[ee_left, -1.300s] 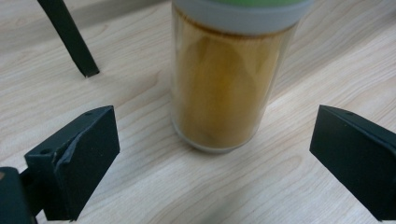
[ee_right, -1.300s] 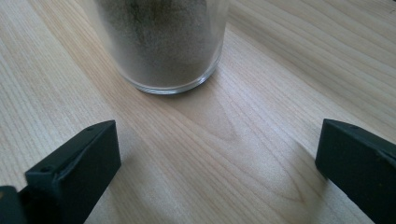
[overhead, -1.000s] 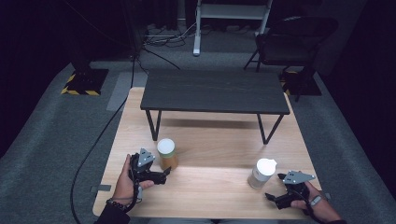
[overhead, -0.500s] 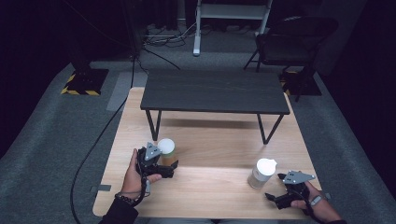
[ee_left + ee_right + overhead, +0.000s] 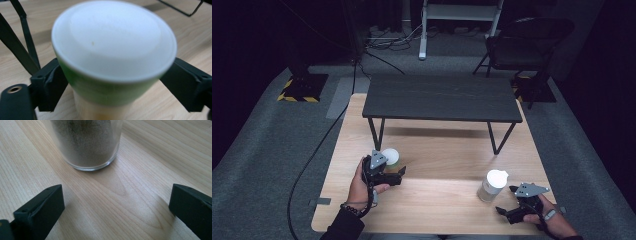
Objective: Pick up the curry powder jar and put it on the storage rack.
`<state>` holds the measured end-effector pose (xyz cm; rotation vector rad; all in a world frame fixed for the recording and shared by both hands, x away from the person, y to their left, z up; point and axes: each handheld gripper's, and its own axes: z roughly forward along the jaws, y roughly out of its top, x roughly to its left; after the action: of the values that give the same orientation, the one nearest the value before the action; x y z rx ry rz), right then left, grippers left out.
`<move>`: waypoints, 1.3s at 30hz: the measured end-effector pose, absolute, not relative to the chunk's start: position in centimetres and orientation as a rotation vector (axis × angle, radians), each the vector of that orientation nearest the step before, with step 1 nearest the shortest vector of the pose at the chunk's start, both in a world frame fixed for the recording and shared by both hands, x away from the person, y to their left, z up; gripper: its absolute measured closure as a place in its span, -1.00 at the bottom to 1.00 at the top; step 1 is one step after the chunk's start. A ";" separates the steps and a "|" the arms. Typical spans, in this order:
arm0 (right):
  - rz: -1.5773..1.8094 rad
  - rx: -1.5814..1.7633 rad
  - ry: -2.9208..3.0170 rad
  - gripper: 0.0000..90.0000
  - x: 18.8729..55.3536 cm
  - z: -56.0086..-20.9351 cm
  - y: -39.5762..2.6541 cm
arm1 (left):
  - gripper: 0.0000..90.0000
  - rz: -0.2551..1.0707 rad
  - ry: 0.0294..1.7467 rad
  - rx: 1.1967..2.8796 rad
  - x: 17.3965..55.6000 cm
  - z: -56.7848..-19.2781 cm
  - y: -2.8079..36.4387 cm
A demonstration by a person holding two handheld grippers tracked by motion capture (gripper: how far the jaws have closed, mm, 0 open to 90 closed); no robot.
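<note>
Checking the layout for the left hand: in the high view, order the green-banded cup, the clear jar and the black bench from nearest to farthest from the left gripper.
1. Green-banded cup, between the left gripper's jaws.
2. Black bench, beyond it.
3. Clear jar, far right, by the right gripper.

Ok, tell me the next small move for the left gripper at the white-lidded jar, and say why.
Probably finish closing, then lift straight up. The left gripper has just been closing with the green-banded jar between its jaws; both jaws sit against the band under the white lid, though blur hides whether they press. The right gripper stands open, short of the glass jar.
</note>
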<state>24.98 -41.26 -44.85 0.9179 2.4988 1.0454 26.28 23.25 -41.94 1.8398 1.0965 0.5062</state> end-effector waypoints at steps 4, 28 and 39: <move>1.045 0.917 2.499 -1.00 25.0 -44.8 -41.3 | -0.41 0.535 1.095 1.812 26.1 -42.4 23.3; 1.045 0.917 2.499 -1.00 25.0 -44.8 -41.3 | -0.25 0.580 1.099 1.808 25.5 -42.0 22.7; 1.045 0.918 2.499 -1.00 25.0 -44.8 -41.3 | -0.25 0.619 1.073 1.820 25.1 -40.8 22.5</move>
<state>24.98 -41.26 -44.84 0.9175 2.4989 1.0449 25.08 22.46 -40.75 1.8198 1.0733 0.6194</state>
